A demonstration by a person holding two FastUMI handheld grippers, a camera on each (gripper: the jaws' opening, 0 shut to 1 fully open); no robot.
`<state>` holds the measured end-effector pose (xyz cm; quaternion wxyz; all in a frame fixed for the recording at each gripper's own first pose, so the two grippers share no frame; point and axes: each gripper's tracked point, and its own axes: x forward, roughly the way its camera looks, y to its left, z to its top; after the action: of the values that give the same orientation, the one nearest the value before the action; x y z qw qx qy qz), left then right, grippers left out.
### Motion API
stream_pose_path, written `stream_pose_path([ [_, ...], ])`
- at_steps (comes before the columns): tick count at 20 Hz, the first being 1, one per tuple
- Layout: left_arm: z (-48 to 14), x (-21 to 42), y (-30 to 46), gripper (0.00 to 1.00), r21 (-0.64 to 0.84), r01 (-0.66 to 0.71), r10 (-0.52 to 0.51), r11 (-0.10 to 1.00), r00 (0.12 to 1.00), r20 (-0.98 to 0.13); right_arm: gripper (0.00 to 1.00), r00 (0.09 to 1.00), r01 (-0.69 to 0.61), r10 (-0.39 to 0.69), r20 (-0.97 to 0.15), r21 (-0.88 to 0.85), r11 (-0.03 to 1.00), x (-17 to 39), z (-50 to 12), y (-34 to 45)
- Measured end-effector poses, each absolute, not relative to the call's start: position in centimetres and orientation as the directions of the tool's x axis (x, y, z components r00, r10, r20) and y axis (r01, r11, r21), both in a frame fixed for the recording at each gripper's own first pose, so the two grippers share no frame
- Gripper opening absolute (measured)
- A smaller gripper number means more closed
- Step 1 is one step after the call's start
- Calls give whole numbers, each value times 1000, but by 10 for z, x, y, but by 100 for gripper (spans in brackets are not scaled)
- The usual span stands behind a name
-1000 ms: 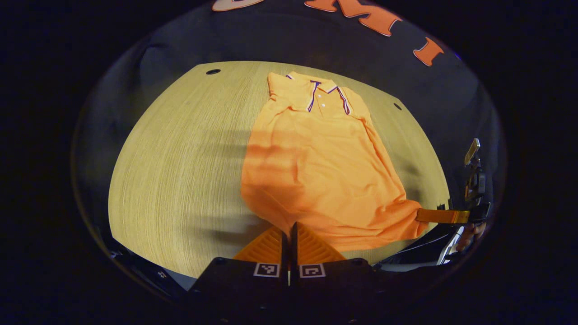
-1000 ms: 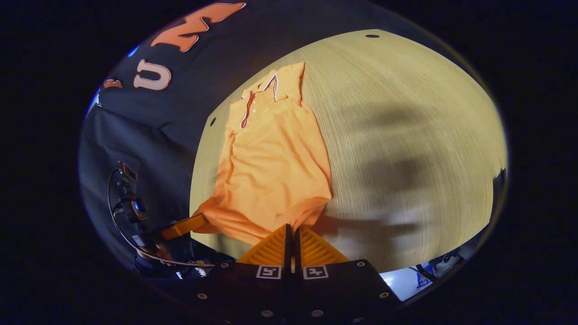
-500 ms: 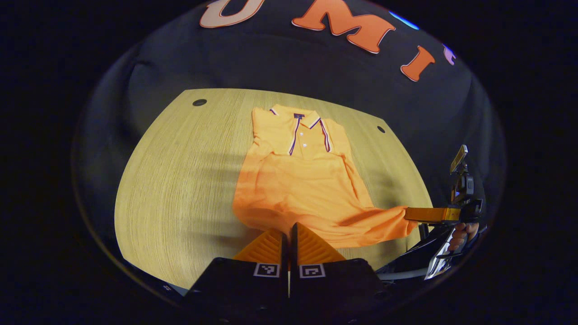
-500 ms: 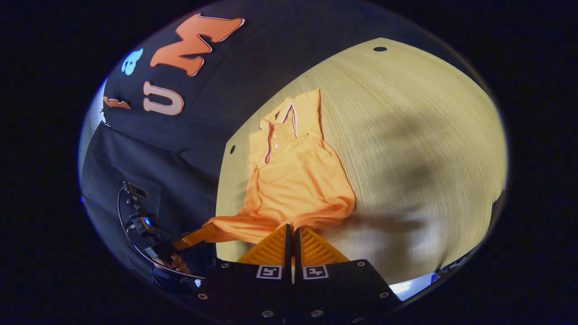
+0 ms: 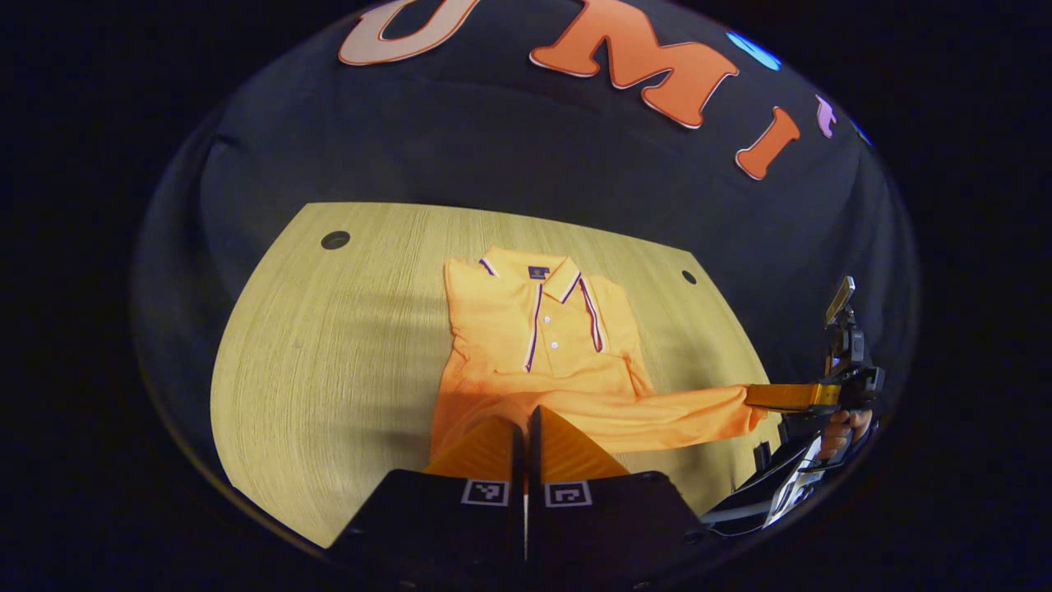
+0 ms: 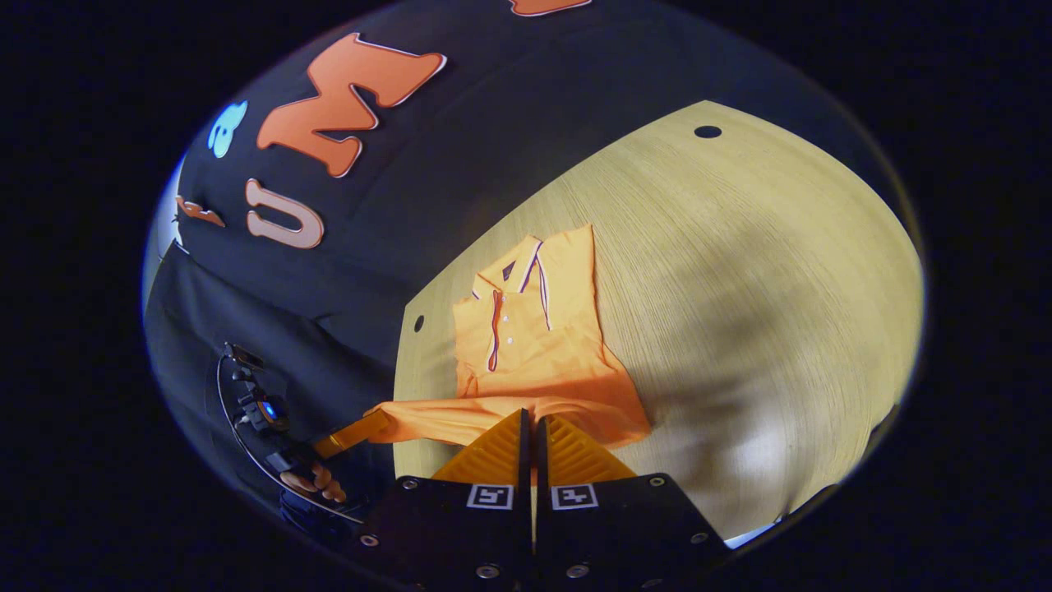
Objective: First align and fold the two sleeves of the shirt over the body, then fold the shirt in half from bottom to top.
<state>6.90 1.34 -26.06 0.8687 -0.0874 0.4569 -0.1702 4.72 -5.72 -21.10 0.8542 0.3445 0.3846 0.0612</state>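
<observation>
Shirt point(image 5: 538, 329) mid-frame on tabletop point(image 5: 329, 345), collar far. I keep left claw point(image 5: 526, 436) and right claw point(image 6: 530, 440) clamped on hem corners, lifted taut for bottom-to-top fold.

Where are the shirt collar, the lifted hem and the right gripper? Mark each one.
shirt collar point(image 5: 549, 275): left gripper view, on the striped collar above the buttons.
lifted hem point(image 5: 657, 409): left gripper view, on the raised bottom edge stretched between the grippers.
right gripper point(image 6: 530, 434): right gripper view, between its fingertips, closed on the hem.

Dim warm light; soft shadows on table point(image 6: 740, 271); strong fisheye edge warp; focus sharp.
</observation>
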Motion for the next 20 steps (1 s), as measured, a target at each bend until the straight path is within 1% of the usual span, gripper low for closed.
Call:
stream_pose_path([
  [6,-282,136,6,2,-354,233,-424,906,488,-763,3,667,202,331,-667,589,782,114,-222,-60],
  [8,-299,151,12,2,-328,237,-403,915,462,-790,3,653,221,325,-684,583,782,136,-229,-60],
  [11,-313,179,9,1,-320,251,-403,913,447,-799,3,634,244,317,-705,572,783,167,-235,-61],
  [14,-315,212,6,1,-340,250,-420,907,468,-777,3,634,241,309,-709,561,792,199,-231,-63],
  [20,-325,281,12,1,-301,248,-387,921,498,-776,3,640,249,276,-717,533,808,275,-225,-74],
])
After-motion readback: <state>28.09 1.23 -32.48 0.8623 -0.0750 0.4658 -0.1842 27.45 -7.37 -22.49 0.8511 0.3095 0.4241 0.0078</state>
